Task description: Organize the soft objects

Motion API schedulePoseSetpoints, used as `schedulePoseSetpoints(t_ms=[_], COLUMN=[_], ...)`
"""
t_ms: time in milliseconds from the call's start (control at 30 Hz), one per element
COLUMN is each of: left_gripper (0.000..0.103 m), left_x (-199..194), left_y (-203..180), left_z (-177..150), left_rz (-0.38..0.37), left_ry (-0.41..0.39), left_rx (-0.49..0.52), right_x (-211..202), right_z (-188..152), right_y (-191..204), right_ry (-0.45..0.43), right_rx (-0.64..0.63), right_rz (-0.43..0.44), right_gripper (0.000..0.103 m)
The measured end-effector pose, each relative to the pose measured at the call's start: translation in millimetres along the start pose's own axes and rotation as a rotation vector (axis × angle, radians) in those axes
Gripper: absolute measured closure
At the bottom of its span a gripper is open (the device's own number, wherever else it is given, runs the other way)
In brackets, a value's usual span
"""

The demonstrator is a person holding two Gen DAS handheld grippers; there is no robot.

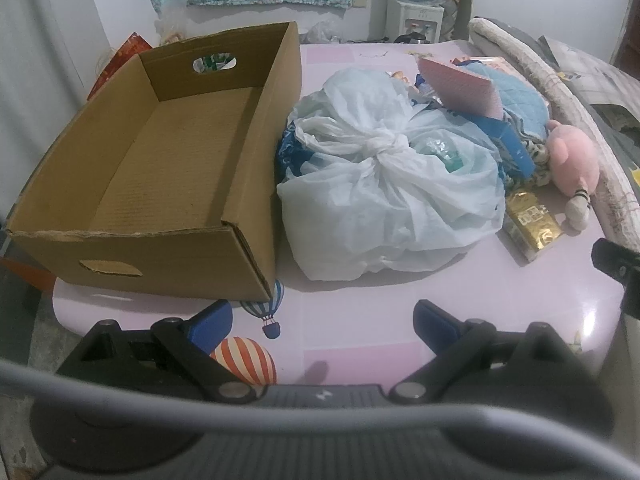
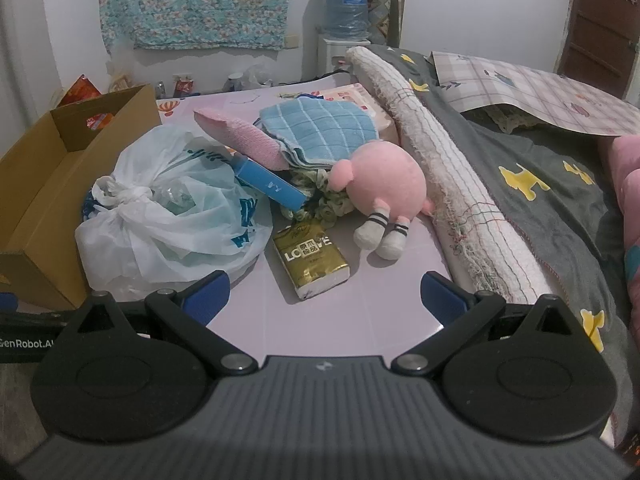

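Only the left wrist view shows the cardboard box [image 1: 160, 168] interior, bare. 1 knotted plastic bag [image 2: 168, 216], 1 pink plush toy [image 2: 384, 184], 1 tissue pack [image 2: 310, 260]. Both the left gripper [image 1: 322, 320] and the right gripper [image 2: 324, 300] have jaws wide apart, holding nothing.

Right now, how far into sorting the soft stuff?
Nothing done: the cardboard box is empty. Nothing in hand: left gripper and right gripper are open, hovering at the table edge. Left: tied plastic bag, pink plush, blue towel, tissue pack.

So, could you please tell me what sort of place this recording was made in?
Most likely a bedroom in a home: a bed with a grey quilt runs along the pink table, a water dispenser stands by the wall, and a floral cloth hangs behind.
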State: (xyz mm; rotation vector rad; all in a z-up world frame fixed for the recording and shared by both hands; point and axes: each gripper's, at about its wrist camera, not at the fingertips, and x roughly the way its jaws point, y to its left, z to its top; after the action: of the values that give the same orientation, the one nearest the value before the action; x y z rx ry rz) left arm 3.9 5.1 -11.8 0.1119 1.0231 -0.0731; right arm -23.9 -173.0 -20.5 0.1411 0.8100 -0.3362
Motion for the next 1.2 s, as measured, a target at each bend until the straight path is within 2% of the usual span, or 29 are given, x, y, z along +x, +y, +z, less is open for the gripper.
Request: schedulePoseSetpoints(t_ms=[333, 567, 767, 967, 1200], left_gripper=[0.005, 0.005, 0.005, 0.01, 0.021], left_x=[2, -11, -26, -28, -17], left_y=[-1, -7, -18, -31, -83], left_z=[0, 3, 21, 44, 63], left_rz=[0.01, -0.007, -0.068, -0.168, -0.242], left_ry=[-0.003, -0.081, -0.164, -0.226, -0.314], left_rx=[0.01, 0.087, 0.186, 0.203, 0.305], right_x=[3, 7, 7, 11, 29], right_z=[0, -4, -12, -16, 2], right_y=[-2, -13, -32, -62, -108], right_ry=[0.001, -0.02, -0.078, -0.121, -0.209], right_rx=[0.009, 0.058, 0.086, 0.167, 0.245], right_rz=[-0.003, 0.01, 0.055, 0.102, 0.148], right_gripper=[0.001, 0.001, 0.001, 0.001, 0.001])
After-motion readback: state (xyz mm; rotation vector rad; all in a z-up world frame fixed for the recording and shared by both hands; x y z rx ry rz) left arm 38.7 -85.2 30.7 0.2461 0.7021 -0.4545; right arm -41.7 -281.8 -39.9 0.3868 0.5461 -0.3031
